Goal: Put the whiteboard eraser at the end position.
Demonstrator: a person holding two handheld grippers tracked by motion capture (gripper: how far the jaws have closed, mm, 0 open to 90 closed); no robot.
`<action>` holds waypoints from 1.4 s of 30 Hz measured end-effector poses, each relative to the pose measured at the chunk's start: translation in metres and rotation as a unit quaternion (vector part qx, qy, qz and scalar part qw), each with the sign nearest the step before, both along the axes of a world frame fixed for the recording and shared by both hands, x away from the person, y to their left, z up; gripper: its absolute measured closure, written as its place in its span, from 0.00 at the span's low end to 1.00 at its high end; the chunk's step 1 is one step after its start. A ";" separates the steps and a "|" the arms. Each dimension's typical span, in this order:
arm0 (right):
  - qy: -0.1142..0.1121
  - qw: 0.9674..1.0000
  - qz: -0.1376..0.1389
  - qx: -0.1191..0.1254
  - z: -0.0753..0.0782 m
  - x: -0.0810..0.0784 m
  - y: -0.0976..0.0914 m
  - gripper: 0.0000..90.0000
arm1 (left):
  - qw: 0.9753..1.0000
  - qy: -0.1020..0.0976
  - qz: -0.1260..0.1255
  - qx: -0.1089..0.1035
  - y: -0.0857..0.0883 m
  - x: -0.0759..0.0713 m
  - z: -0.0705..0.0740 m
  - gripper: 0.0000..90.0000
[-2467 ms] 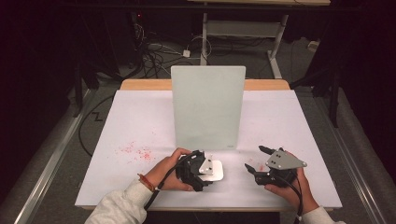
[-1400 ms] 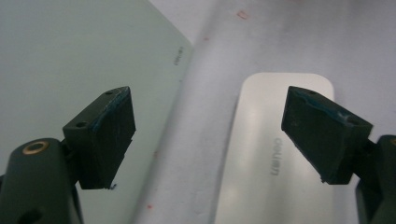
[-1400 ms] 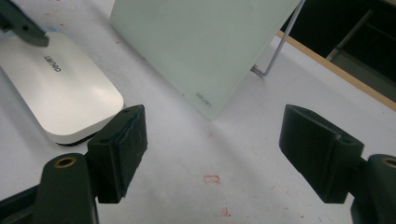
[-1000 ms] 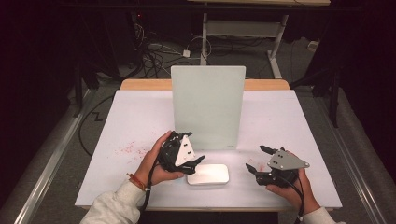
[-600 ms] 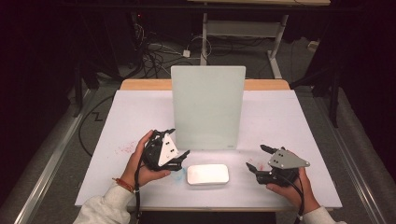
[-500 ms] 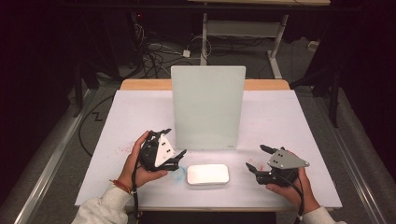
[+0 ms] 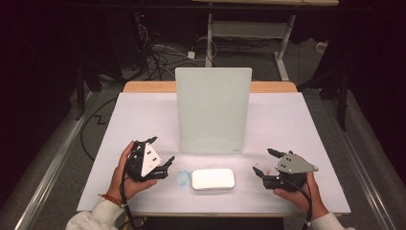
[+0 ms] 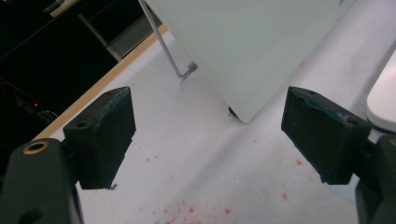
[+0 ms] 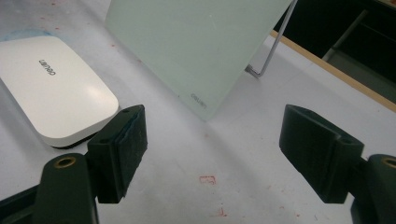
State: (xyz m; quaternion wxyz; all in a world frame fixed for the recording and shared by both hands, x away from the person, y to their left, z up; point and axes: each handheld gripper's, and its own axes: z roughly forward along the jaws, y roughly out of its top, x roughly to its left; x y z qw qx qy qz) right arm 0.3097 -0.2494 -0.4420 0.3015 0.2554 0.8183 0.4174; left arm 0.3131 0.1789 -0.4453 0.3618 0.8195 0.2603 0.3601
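White rounded eraser [image 7: 213, 179], flat on table [image 7: 306, 124], ungripped.

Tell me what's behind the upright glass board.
A thin metal prop leg shows behind the glass board, standing on the table. The table directly behind the board is covered from view.

Board [image 7: 213, 110] stands mid-table [image 7: 139, 115], with the eraser [image 7: 213, 178] lying flat just at its 6 o'clock. Left gripper [image 7: 160, 165] sits at the eraser's 9 o'clock, right gripper [image 7: 265, 163] at its 3, both apart from it.
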 end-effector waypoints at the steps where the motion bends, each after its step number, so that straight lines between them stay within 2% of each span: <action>1: 0.000 1.000 -0.001 0.000 0.000 0.000 0.000 0.27 | 1.000 0.006 0.000 0.003 0.003 -0.001 -0.002 0.19; 9: 0.000 1.000 -0.009 0.006 0.000 -0.001 -0.004 0.26 | 0.999 0.041 0.012 0.004 0.021 -0.008 -0.017 0.18; 12: -0.001 1.000 -0.011 0.006 0.000 -0.001 -0.004 0.26 | 0.998 0.055 0.016 0.011 0.024 -0.010 -0.023 0.18; 15: -0.001 1.000 -0.013 0.007 -0.001 0.000 -0.005 0.25 | 0.998 0.067 0.016 0.008 0.025 -0.012 -0.027 0.18; 17: 0.000 1.000 -0.014 0.007 -0.001 0.000 -0.006 0.24 | 0.998 0.066 0.012 0.007 0.023 -0.014 -0.027 0.18; 20: -0.001 1.000 -0.019 0.009 -0.001 0.000 -0.006 0.23 | 0.998 0.065 0.010 0.017 0.020 -0.015 -0.028 0.18; 29: -0.006 1.000 -0.023 0.005 -0.001 -0.002 -0.006 0.22 | 0.998 0.064 0.001 0.019 0.017 -0.014 -0.029 0.18; 33: -0.011 1.000 -0.026 0.005 0.001 -0.003 -0.005 0.22 | 0.998 0.064 0.003 0.007 0.020 -0.014 -0.028 0.18; 42: -0.008 1.000 -0.025 0.007 0.000 -0.002 -0.007 0.22 | 0.998 0.064 0.005 0.011 0.019 -0.013 -0.028 0.18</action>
